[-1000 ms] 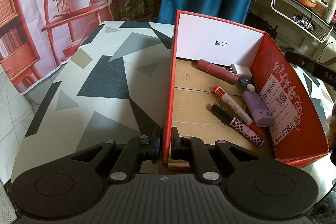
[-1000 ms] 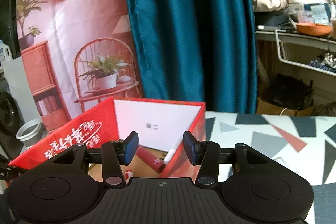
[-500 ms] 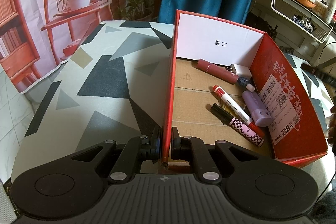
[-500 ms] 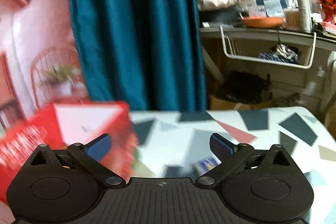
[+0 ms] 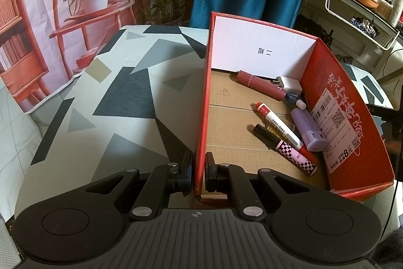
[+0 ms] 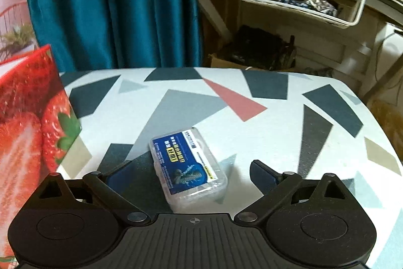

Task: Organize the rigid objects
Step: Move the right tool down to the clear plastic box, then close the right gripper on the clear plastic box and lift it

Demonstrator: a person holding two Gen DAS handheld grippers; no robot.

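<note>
The small clear plastic case [image 6: 187, 167] with the blue label is lying flat on the bench [image 6: 264, 138], low in the middle of the right wrist view, turned at a slant. It looks light and stiff, a hard shell that will not give under a squeeze, and the smooth plastic may be a bit slippery. I would take it across its two long sides, near the middle, so it cannot pivot out; its rounded corners look like poor places to pinch.

The right gripper [image 6: 185, 177] is hanging over it with its fingers spread wide, one blue pad on each side of the case and neither touching it.

At the left edge of that view the strawberry-printed wall of the red box [image 6: 27, 122] is standing near the case.

In the left wrist view, the left gripper [image 5: 199, 174] is pinching the box's near wall, fingers closed on the cardboard, bottom centre. Inside, toward the right, pens [image 5: 282, 132] and tubes [image 5: 308, 130] are lying on the cardboard floor.
</note>
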